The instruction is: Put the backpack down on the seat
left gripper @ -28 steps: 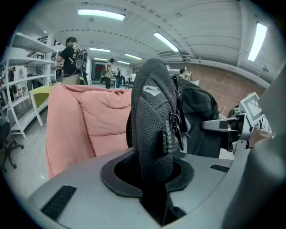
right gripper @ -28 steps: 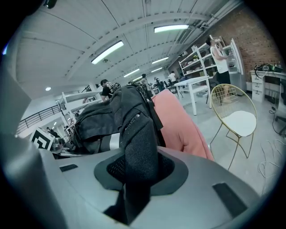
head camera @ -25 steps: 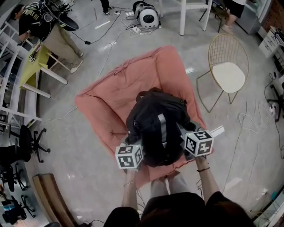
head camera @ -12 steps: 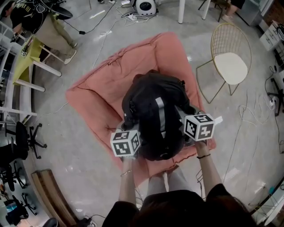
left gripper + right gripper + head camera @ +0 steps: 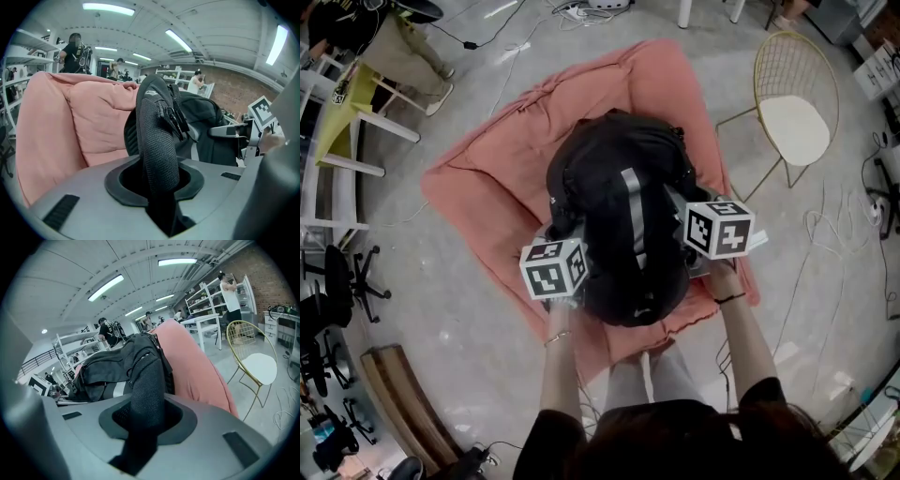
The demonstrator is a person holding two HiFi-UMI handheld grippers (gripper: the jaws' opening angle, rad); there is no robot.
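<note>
A black backpack with a grey stripe hangs over the pink cushioned seat; I cannot tell whether its bottom touches the cushion. My left gripper is at the pack's left side, with a black mesh shoulder strap between its jaws; those jaws are opening slightly. My right gripper is at the pack's right side, shut on the other shoulder strap. In the left gripper view the pink backrest rises behind the pack. The jaw tips are hidden by the straps.
A gold wire chair with a white pad stands right of the seat. Cables trail on the floor at right. A yellow chair, a person, a black office chair and a wooden piece are at left.
Both grippers and the backpack have moved forward over the pink seat. The pack now covers more of the cushion. Both straps stay between the jaws.
</note>
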